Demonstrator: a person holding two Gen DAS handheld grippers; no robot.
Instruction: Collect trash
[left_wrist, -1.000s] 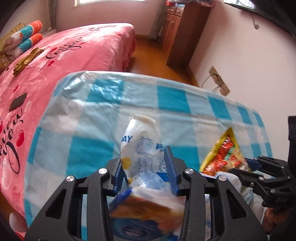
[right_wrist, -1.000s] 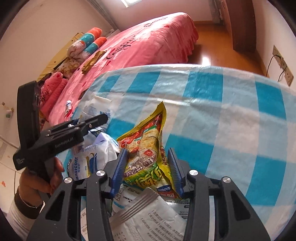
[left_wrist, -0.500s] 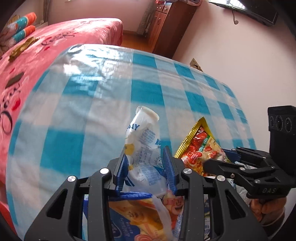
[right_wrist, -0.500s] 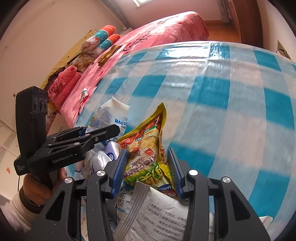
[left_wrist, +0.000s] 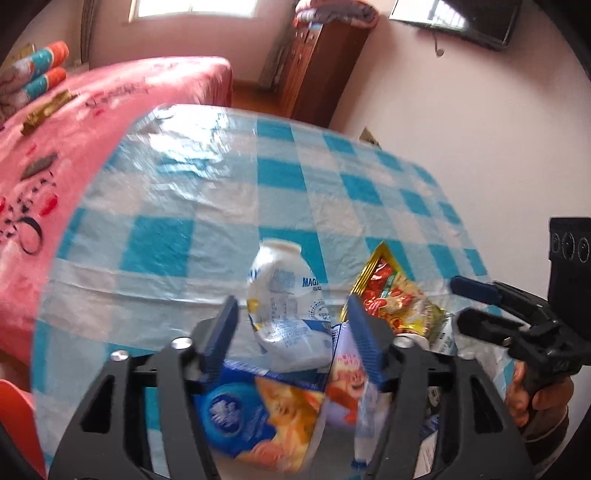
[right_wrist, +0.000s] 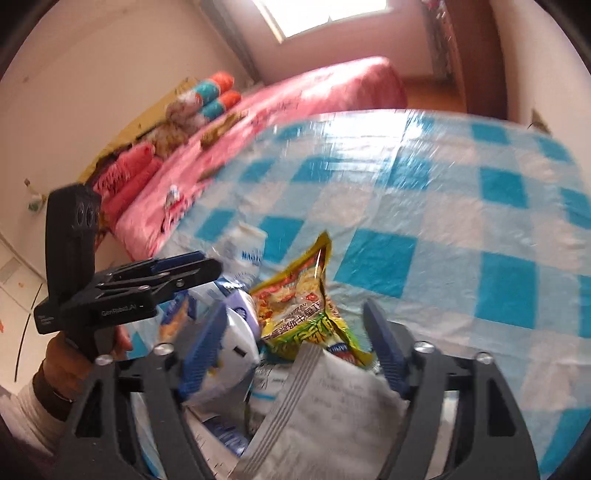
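A crumpled white milk bottle (left_wrist: 284, 295) lies between the fingers of my left gripper (left_wrist: 291, 319); its jaws are opening and the pads stand off the bottle. A yellow-and-red noodle packet (right_wrist: 303, 306) rests between the fingers of my right gripper (right_wrist: 295, 319), whose jaws are also opening, with gaps on both sides. Both pieces sit on a heap of wrappers: a blue-and-orange packet (left_wrist: 258, 410), a pink packet (left_wrist: 347, 376) and a white sachet (right_wrist: 332, 406). The right gripper (left_wrist: 458, 301) shows at the right edge of the left wrist view.
The heap lies on a table with a blue-and-white checked plastic cloth (left_wrist: 207, 206). A pink bed (left_wrist: 74, 125) borders the table's left side, with a brown wardrobe (left_wrist: 314, 70) beyond. A hand (right_wrist: 66, 365) holds the left gripper (right_wrist: 210, 262) at left.
Both grippers let go: the left one spread off the white bottle, the right one off the noodle packet. Both hands pulled back toward the near table edge, so more cloth shows.
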